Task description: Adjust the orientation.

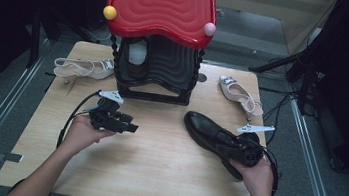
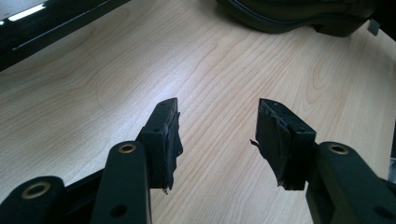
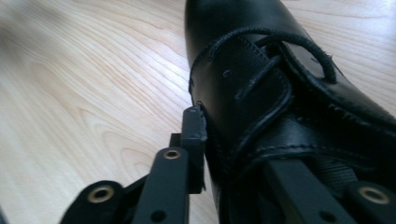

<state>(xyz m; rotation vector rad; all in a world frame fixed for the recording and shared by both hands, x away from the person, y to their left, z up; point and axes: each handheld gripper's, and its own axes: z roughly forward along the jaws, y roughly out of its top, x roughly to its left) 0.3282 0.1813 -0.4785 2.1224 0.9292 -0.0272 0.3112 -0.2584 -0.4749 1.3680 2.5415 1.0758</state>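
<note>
A black leather lace-up shoe (image 1: 204,127) lies on the wooden table (image 1: 153,176), right of centre, toe pointing to the far left. My right gripper (image 1: 238,142) grips it at the heel end. In the right gripper view the left pad (image 3: 194,133) presses on the outside of the shoe (image 3: 243,46), and the other jaw reaches down inside the opening; the right gripper (image 3: 243,140) is shut on that side wall. My left gripper (image 1: 128,125) hovers over bare wood left of centre, and the left gripper (image 2: 217,109) stands open with nothing between its pads. The shoe's sole (image 2: 289,14) shows beyond it.
A black toy house with a red wavy roof (image 1: 163,6) stands at the back centre. A beige heeled sandal (image 1: 83,68) lies at the back left, and a beige buckled flat shoe (image 1: 241,93) at the back right. Cables trail off the table's right side.
</note>
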